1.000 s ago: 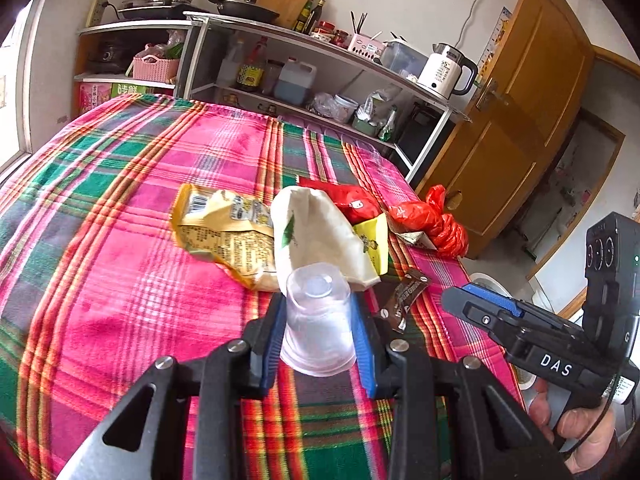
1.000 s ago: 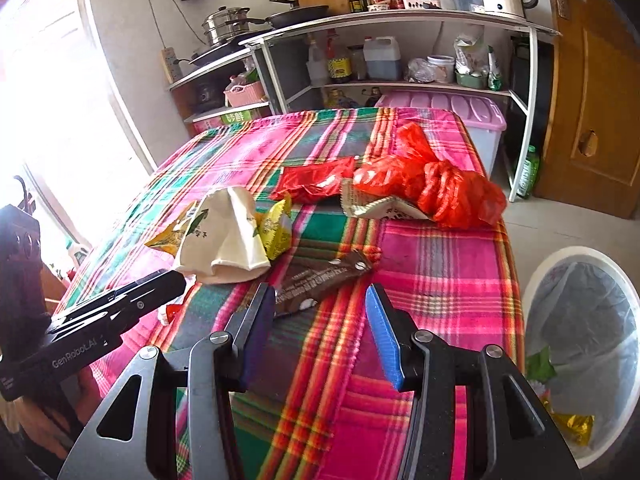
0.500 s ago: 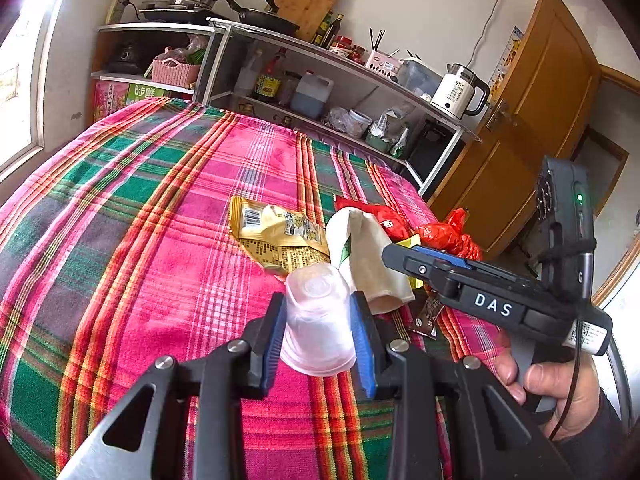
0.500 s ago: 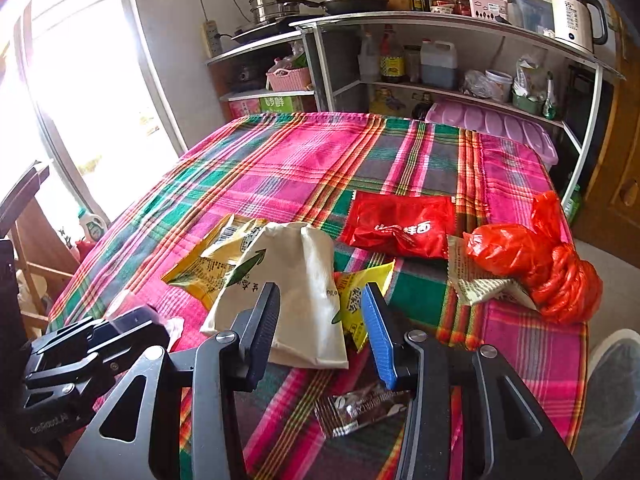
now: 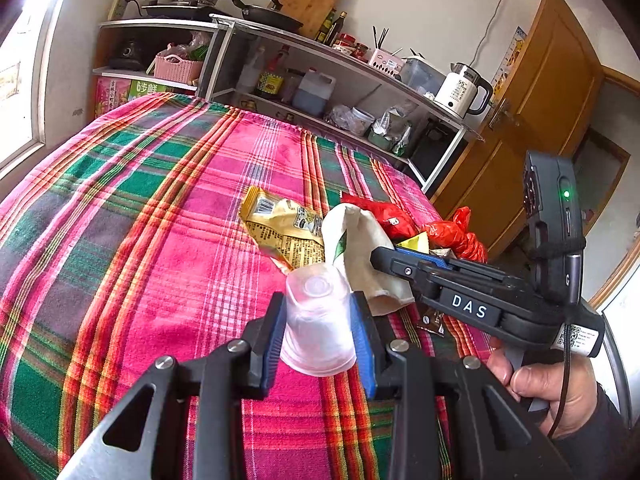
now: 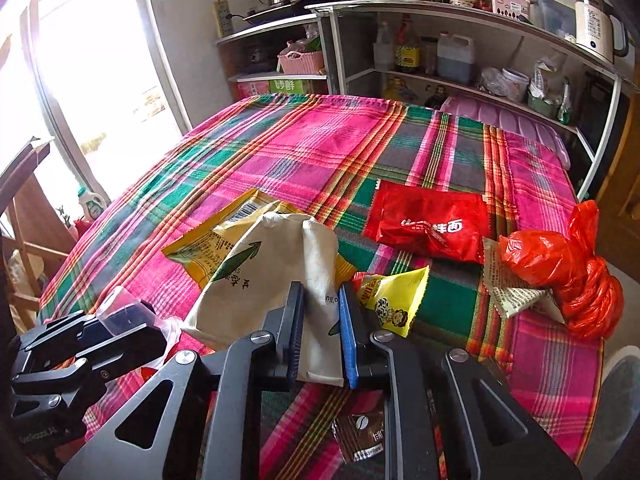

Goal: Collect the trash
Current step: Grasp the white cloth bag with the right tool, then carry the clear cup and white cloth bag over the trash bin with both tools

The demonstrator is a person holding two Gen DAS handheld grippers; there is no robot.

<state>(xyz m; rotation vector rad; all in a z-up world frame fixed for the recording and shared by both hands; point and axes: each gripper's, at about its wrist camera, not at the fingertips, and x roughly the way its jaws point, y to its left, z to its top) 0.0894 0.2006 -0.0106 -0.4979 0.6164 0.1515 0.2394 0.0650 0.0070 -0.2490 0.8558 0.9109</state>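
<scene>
My left gripper (image 5: 318, 316) is shut on a clear plastic cup (image 5: 316, 316), held upside down above the plaid tablecloth (image 5: 160, 220). My right gripper (image 6: 320, 320) has its jaws closed in around the near edge of a white paper bag (image 6: 260, 280); the bag also shows in the left wrist view (image 5: 360, 248). Around it lie a yellow wrapper (image 6: 212, 240), a small yellow packet (image 6: 394, 300), a red noodle packet (image 6: 428, 220), a red plastic bag (image 6: 560, 264) and a brown sachet (image 6: 360, 432).
A printed paper scrap (image 6: 508, 292) lies by the red bag. A white bin rim (image 6: 616, 380) shows past the table's right edge. Shelves (image 6: 440, 40) with bottles and a kettle (image 5: 460, 88) stand behind; a wooden door (image 5: 540, 120) at the right.
My right gripper has moved forward over the brown sachet to the white bag and its jaws have narrowed around the bag's edge. My left gripper still holds the cup.
</scene>
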